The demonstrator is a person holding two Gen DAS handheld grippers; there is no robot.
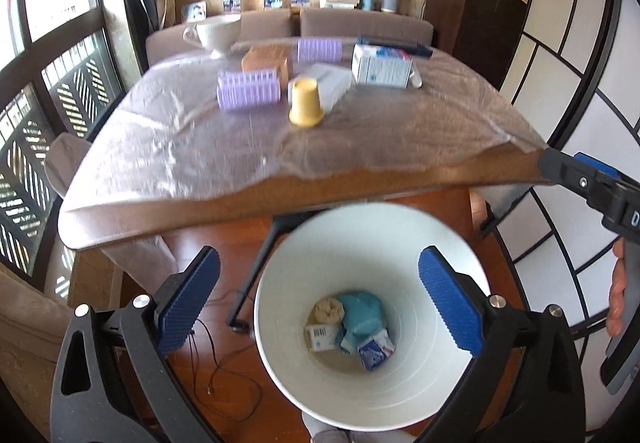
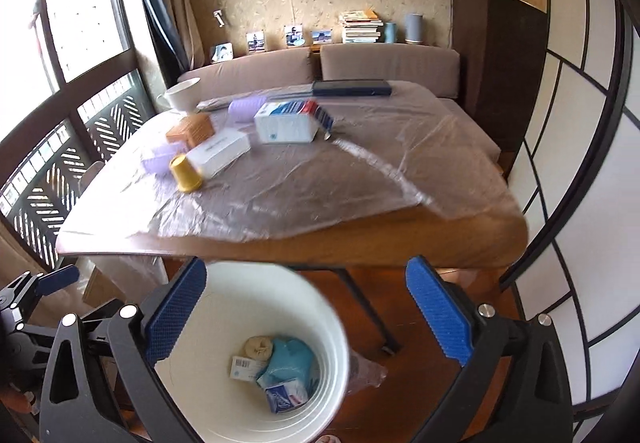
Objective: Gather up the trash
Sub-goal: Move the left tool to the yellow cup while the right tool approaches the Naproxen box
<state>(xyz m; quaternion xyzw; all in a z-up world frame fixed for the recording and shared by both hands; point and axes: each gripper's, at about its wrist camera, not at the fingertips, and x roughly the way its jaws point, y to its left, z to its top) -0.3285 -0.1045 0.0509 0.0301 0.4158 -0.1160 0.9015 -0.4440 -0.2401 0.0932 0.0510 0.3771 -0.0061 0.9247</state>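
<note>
Beyond the bin (image 1: 280, 323) below you, with both grippers' fingers (image 1: 188, 303) spread empty, the yellow cup (image 1: 306, 103) on the table (image 1: 360, 187) stands nearer your left gripper (image 1: 320, 303).

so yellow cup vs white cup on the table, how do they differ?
The yellow cup stands upside down, handleless, near the table's middle; the white cup stands upright, has a handle and a foot, looks wider, and sits at the far edge. Both rest on the plastic-covered table.
</note>
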